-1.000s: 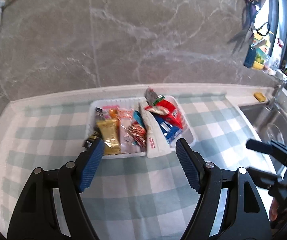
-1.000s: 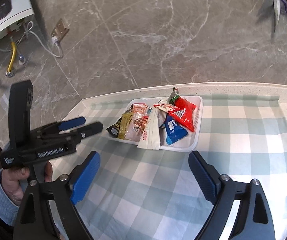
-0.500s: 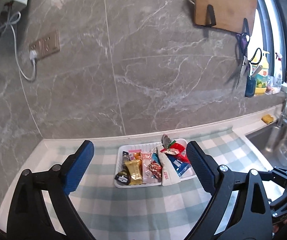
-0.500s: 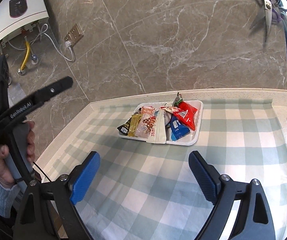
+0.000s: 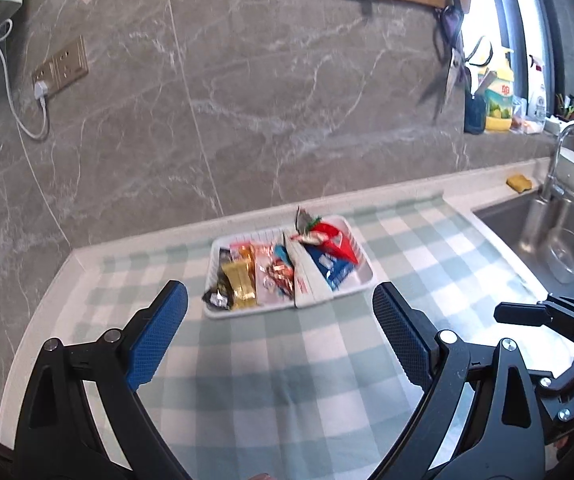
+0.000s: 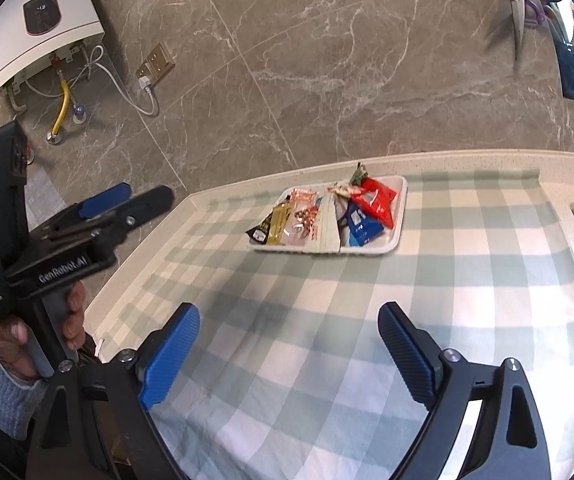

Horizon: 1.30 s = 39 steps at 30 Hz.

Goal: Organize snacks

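The tray (image 5: 361, 258) of snacks (image 5: 287, 264) lies well ahead of both grippers, long side crossways; the left gripper (image 5: 279, 332) and right gripper (image 6: 289, 354) both gape empty, neither clearly nearer.

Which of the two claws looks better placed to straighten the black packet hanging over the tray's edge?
Probably the left claw: open and empty, it faces the tray's left end, where the black packet overhangs. The right claw, also open, sits further right.

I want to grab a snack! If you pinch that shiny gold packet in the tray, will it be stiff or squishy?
The gold packet looks like thin, crinkly foil, so probably floppy and light. Its glossy skin may slip. It overlaps neighbours in the white tray, so those might shift.
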Tool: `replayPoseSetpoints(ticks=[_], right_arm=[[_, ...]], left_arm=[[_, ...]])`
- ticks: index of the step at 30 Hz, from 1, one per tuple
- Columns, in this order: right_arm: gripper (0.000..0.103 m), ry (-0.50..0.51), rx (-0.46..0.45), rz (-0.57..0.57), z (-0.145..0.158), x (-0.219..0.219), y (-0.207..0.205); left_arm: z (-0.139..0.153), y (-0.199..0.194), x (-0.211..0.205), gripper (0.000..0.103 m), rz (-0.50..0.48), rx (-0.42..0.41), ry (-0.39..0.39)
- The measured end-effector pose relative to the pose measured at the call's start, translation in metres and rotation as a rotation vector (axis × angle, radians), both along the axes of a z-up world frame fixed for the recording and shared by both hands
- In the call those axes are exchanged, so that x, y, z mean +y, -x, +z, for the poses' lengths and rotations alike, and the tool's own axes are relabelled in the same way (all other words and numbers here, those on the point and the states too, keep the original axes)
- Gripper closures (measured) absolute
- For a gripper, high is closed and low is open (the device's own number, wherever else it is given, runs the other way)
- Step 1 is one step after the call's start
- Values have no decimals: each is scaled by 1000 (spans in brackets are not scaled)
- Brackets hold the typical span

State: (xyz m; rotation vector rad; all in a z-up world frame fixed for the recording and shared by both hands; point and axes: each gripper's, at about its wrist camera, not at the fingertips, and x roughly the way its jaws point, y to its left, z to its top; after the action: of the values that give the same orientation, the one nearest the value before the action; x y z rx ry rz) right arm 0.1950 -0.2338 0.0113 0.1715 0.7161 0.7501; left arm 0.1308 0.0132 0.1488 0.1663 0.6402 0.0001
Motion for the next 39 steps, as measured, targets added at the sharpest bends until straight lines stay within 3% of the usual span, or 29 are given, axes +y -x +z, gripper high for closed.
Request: replayPoseSetpoints(ticks=[16,39], right_arm=[[10,22,20,5,-9,-5,17],[10,16,70,0,-22,-10,22]], left_arm=[[-23,8,-9,9,-9,91,56],[-38,9,-17,9,-1,110,-12]])
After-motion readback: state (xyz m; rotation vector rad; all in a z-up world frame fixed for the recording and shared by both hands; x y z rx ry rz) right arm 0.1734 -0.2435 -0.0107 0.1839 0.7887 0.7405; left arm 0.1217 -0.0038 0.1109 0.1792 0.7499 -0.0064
